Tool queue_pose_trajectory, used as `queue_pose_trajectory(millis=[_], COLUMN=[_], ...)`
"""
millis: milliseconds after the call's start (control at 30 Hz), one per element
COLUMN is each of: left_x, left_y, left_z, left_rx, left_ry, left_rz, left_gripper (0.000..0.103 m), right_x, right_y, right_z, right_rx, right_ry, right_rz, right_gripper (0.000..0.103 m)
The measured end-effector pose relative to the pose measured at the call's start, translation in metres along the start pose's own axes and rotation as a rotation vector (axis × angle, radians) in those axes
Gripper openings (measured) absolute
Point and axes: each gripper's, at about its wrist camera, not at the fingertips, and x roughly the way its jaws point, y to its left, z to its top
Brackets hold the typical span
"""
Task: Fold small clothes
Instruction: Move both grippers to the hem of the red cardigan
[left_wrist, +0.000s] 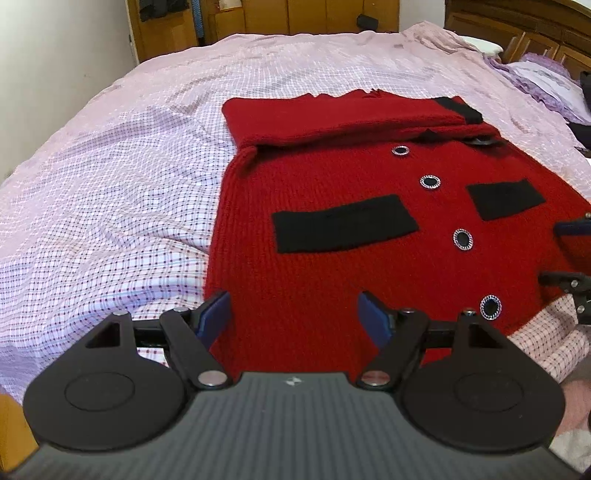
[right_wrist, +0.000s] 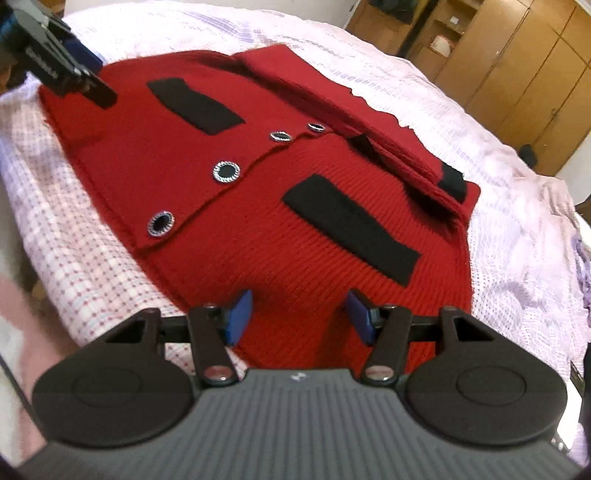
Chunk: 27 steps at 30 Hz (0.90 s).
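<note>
A small red knit cardigan (left_wrist: 325, 177) with black pocket patches and ringed black buttons lies flat on the bed, its sleeves folded across the chest. It also shows in the right wrist view (right_wrist: 295, 206). My left gripper (left_wrist: 295, 314) is open, its blue pads over the cardigan's bottom hem at the left corner. My right gripper (right_wrist: 297, 314) is open over the hem at the other corner. The right gripper shows at the edge of the left wrist view (left_wrist: 570, 258); the left gripper shows at the top left of the right wrist view (right_wrist: 70, 70).
The bed is covered by a pink checked sheet (left_wrist: 110, 184). Purple pillows (left_wrist: 546, 77) lie by the wooden headboard (left_wrist: 535, 40). Wooden wardrobes (right_wrist: 517, 55) stand beyond the bed. The bed's near edge runs just below the hem.
</note>
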Motion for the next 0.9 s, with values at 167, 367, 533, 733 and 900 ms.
queue_pose_trajectory(millis=[167,367,533,733,900], left_x=[-0.002,0.004,-0.001,-0.005,-0.007], left_y=[-0.003,-0.005,-0.003,-0.005,-0.006], left_z=[-0.001,-0.005,-0.005,-0.005,-0.006], left_rx=[0.005,-0.001,0.009,0.006,0.011], left_ry=[-0.010,0.006,-0.005,-0.012,-0.027], left_rz=[-0.006,-0.022,-0.028,-0.060,-0.049], left_gripper=[0.080,0.080,0.080,0.080,0.080], right_x=[-0.010,0.001,0.006,-0.012,-0.021], right_y=[0.006,0.014,0.021,0.000,-0.004], right_z=[-0.006,-0.008,-0.003,0.010,0.000], right_rx=[-0.188,-0.266,-0.256,-0.130,-0.241], right_ry=[0.120,0.151,0.056,-0.042,0.102], right_rz=[0.072,0.003,-0.055,-0.083,0.041], right_gripper=[0.060,0.059,0.056,0.038,0.056])
